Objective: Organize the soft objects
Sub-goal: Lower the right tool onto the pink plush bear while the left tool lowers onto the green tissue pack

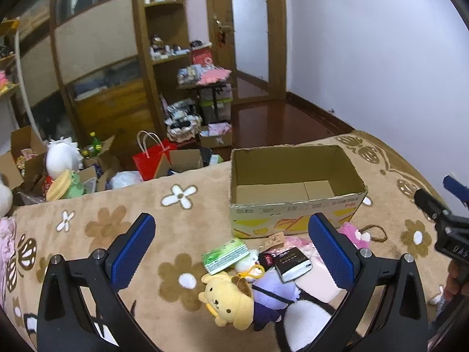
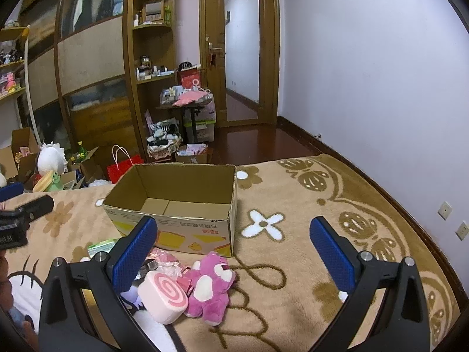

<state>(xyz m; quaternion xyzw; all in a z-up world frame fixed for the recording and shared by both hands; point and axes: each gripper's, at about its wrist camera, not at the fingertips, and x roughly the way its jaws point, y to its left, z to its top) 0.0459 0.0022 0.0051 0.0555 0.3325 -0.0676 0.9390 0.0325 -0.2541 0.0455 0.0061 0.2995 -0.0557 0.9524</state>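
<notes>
Beige flowered blanket (image 2: 293,264) carries an empty cardboard box (image 2: 181,202) at 12 o'clock; toys (image 1: 231,296) lie before it; left hand-held gripper (image 1: 231,252) and right hand-held gripper (image 2: 234,252) both gape wide, holding nothing

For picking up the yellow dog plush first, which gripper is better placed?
Left. The left gripper is open, with the yellow dog plush between its fingers; the right gripper faces the pink bear.

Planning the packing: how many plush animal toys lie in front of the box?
3: yellow dog plush nearest the left gripper, purple plush beside it, pink bear plush by the swirl cushion. Others may be hidden.
</notes>
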